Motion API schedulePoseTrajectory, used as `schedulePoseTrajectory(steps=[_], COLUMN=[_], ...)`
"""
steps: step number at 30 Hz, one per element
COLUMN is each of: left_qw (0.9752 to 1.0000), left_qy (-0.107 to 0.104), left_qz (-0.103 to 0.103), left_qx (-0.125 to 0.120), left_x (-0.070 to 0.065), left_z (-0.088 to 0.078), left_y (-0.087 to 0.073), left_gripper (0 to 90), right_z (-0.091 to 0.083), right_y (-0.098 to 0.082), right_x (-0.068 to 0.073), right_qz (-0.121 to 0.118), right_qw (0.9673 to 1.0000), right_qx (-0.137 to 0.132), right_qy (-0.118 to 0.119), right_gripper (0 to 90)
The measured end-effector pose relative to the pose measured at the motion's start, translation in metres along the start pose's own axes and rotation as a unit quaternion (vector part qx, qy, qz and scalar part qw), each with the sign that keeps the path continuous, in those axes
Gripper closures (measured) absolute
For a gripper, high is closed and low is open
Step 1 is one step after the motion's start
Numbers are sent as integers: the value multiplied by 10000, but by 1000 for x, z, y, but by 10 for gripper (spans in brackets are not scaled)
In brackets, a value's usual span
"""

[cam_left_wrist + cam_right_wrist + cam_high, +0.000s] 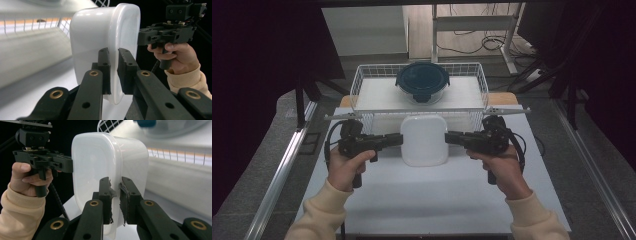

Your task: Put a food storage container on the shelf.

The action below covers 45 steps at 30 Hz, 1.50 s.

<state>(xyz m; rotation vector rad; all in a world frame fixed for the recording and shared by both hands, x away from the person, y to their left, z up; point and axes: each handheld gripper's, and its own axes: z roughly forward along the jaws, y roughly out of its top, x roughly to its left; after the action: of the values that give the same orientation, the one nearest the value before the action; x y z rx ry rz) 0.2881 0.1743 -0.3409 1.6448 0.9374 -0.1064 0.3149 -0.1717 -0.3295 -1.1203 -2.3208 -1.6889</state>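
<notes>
Cream sleeves are seen at the near edge of the high view, where the person's two forearms come in over the white table (432,200). Each hand is wrapped around a black handle, and the two tools are pointed inward at each other. The left gripper (398,140) is clenched on the left rim of a white plastic container (424,140), and the right gripper (451,137) is clenched on its right rim, so the container is held between them, apparently clear of the table and just in front of a wire basket. In the left gripper view the rim of the container (117,45) is pinched between the two black jaws, with the tub body bulging to one side; the other hand and its tool are seen beyond. In the right gripper view the same pinch is shown on the opposite rim of the container (100,165), and the pads there look worn and frayed. No brand, label or writing can be read on the container or on the tools. Farther back, the white wire basket (362,82) is set across the table's far end, and a round glass container with a dark blue clip lid (422,80) is seated inside it. Beyond that, a metal frame and loose cables are seen on the floor.
</notes>
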Motion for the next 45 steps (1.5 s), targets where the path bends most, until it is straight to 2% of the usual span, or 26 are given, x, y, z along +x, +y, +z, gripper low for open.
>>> schedulePoseTrajectory(steps=[2, 3, 4, 10, 12, 13, 14, 15, 17, 18, 19, 20, 22, 23, 26, 29, 30, 31, 33, 34, 36, 38, 39, 40, 42, 45], left_qw=[10000, 10000, 9999, 9997, 9997, 9997, 9997, 9997, 9996, 9996, 9996, 9996, 9996, 9996, 9995, 9995, 9996, 9996, 9997, 9997, 9997, 9997, 9996, 9995, 9988, 9978], left_qy=[16, 19, 10, 71, 55, 55, 47, 47, 67, 67, 48, 48, 6, 6, -29, -50, -72, -94, -120, -120, -110, -106, -113, -140, -194, -143], left_qz=[41, 64, 86, 167, 174, 174, 178, 178, 193, 193, 190, 190, 186, 186, 215, 203, 165, 120, 15, 15, -98, -125, -179, -233, -447, -644], left_qx=[-32, -43, -72, -136, -170, -170, -178, -178, -179, -179, -195, -195, -215, -215, -228, -222, -222, -226, -228, -228, -194, -183, -168, -142, -26, 38], left_x=[-1, -2, -2, -4, -4, -4, -4, -4, -4, -4, -4, -4, -3, -3, -2, 0, 1, 2, 5, 5, 11, 15, 19, 24, 41, 56], left_z=[-3, -4, -6, -9, -11, -11, -12, -12, -14, -14, -15, -15, -17, -17, -21, -22, -23, -23, -24, -24, -22, -21, -19, -16, -8, 2], left_y=[9, 13, 22, 42, 54, 54, 62, 62, 74, 74, 82, 82, 97, 97, 118, 128, 133, 138, 150, 150, 164, 168, 171, 173, 177, 179], left_gripper=[813, 813, 813, 811, 810, 810, 810, 810, 810, 810, 810, 810, 809, 809, 808, 808, 807, 807, 807, 806, 806, 806, 805, 805, 804, 802], right_z=[-1, -1, -2, -4, -5, -6, -6, -6, -6, -6, -6, -6, -8, -8, -10, -10, -10, -10, -9, -9, -6, -5, -1, -1, 7, 18], right_y=[16, 16, 26, 48, 62, 66, 70, 70, 82, 82, 91, 94, 104, 104, 124, 135, 145, 145, 160, 160, 172, 176, 183, 183, 188, 189], right_x=[4, 4, 7, 13, 15, 15, 15, 15, 15, 15, 16, 17, 19, 19, 23, 24, 23, 23, 23, 23, 19, 16, 10, 10, -3, -17], right_qz=[-85, -85, -135, -247, -284, -284, -270, -270, -285, -285, -292, -287, -302, -302, -327, -320, -275, -275, -231, -231, -131, -89, 2, 2, 180, 380], right_qw=[10000, 10000, 9999, 9996, 9994, 9994, 9995, 9995, 9994, 9994, 9993, 9994, 9993, 9993, 9991, 9992, 9993, 9993, 9995, 9995, 9997, 9997, 9997, 9997, 9996, 9989], right_qx=[-38, -38, -47, -72, -73, -64, -64, -64, -86, -86, -99, -118, -138, -138, -154, -153, -144, -144, -135, -135, -108, -102, -79, -79, 8, 113], right_qy=[-22, -22, -53, -122, -158, -171, -167, -167, -171, -171, -190, -180, -195, -195, -205, -210, -204, -204, -189, -189, -191, -199, -222, -222, -223, -269], right_gripper=[795, 795, 794, 795, 795, 795, 796, 796, 796, 796, 796, 795, 795, 795, 796, 796, 796, 796, 796, 796, 796, 796, 795, 795, 795, 794])
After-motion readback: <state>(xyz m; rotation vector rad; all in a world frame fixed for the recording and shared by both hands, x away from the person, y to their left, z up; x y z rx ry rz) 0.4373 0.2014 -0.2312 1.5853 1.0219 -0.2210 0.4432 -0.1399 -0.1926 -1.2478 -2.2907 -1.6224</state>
